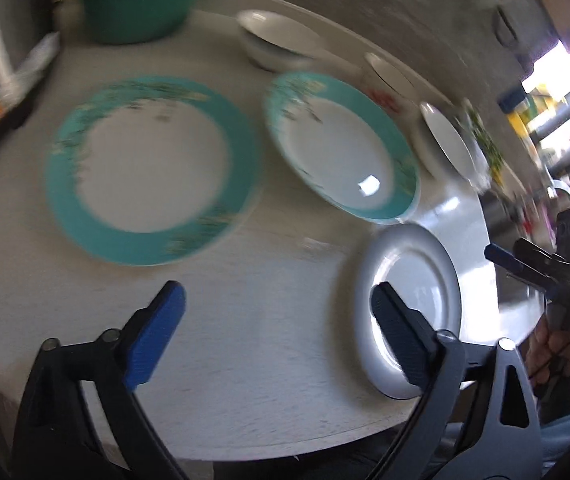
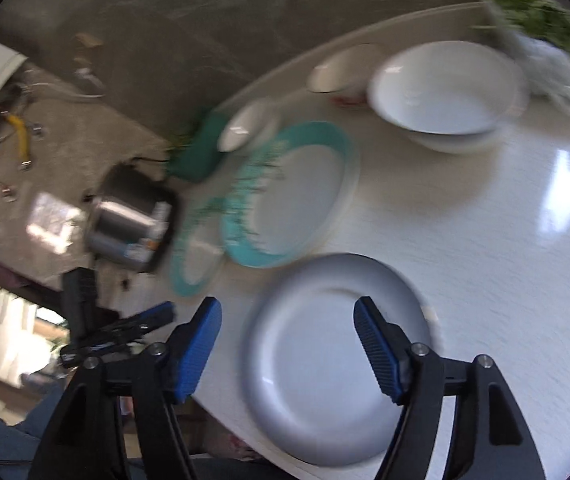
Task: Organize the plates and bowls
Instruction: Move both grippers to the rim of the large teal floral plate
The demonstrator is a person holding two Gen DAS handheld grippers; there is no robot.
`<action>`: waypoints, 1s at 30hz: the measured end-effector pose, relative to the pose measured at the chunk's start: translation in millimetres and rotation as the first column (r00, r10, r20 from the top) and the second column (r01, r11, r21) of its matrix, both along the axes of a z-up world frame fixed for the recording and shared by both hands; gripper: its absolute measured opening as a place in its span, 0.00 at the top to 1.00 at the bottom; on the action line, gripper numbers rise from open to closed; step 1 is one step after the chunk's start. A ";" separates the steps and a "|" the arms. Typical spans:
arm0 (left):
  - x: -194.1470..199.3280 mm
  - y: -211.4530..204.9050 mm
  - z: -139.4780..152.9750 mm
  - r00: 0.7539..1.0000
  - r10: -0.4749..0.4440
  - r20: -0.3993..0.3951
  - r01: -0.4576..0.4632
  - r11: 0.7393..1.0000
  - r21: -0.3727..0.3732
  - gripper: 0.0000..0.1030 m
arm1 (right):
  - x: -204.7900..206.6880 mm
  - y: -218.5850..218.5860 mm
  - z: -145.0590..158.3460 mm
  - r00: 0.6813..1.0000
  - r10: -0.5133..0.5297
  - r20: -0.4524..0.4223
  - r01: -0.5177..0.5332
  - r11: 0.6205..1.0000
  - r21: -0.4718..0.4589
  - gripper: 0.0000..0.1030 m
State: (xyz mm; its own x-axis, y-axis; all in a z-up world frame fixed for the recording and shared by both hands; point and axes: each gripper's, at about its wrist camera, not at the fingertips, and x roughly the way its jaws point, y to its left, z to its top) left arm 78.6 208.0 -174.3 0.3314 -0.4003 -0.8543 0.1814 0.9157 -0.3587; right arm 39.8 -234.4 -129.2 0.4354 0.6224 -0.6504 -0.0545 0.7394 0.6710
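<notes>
Two teal-rimmed plates (image 1: 151,168) (image 1: 341,146) lie on the round white table (image 1: 245,320). A plain white plate (image 1: 409,308) lies near the front edge; it also shows in the right wrist view (image 2: 325,360). White bowls (image 1: 273,42) (image 1: 447,140) stand along the far rim, one large (image 2: 445,92). My left gripper (image 1: 277,332) is open and empty above the table, its right finger over the white plate. My right gripper (image 2: 289,344) is open and empty, hovering over the white plate; it shows from the side in the left wrist view (image 1: 525,268).
A teal basin with greens (image 1: 141,8) and a steel pot (image 1: 9,20) stand at the back left. A bag of greens (image 2: 549,32) lies by the large bowl. The table edge runs close below the white plate (image 2: 253,432).
</notes>
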 end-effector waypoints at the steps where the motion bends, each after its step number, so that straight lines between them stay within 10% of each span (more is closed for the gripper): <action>1: -2.2 8.8 4.3 1.000 0.013 0.028 -0.013 1.000 0.006 0.00 | 8.9 9.7 -0.7 1.000 0.020 0.007 -0.020 0.998 0.056 0.30; 5: -6.6 34.8 17.4 0.991 0.007 0.131 -0.026 0.989 0.145 0.00 | 35.3 58.6 -7.2 0.997 0.073 -0.028 -0.066 0.975 0.211 0.30; 13: 49.3 98.7 -2.5 0.999 0.036 0.039 -0.040 0.995 0.093 0.00 | 51.9 133.7 -32.9 0.993 0.092 -0.072 -0.074 0.973 0.217 0.30; 27: 145.8 124.6 -37.7 0.974 -0.225 -0.016 0.225 0.971 0.078 0.02 | 60.8 192.4 -83.5 0.966 -0.158 -0.206 0.190 0.971 0.146 0.30; 30: 155.5 121.1 -40.3 0.969 -0.247 -0.015 0.248 0.965 0.083 0.14 | 62.6 192.7 -88.9 0.956 -0.206 -0.210 0.237 0.962 0.136 0.30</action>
State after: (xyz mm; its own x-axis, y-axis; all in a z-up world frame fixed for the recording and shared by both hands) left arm 234.1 329.1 -214.7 0.2273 -0.3966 -0.8894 0.4048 0.8691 -0.2841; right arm 102.3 -41.7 -218.2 0.4508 0.6263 -0.6361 0.2396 0.6016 0.7621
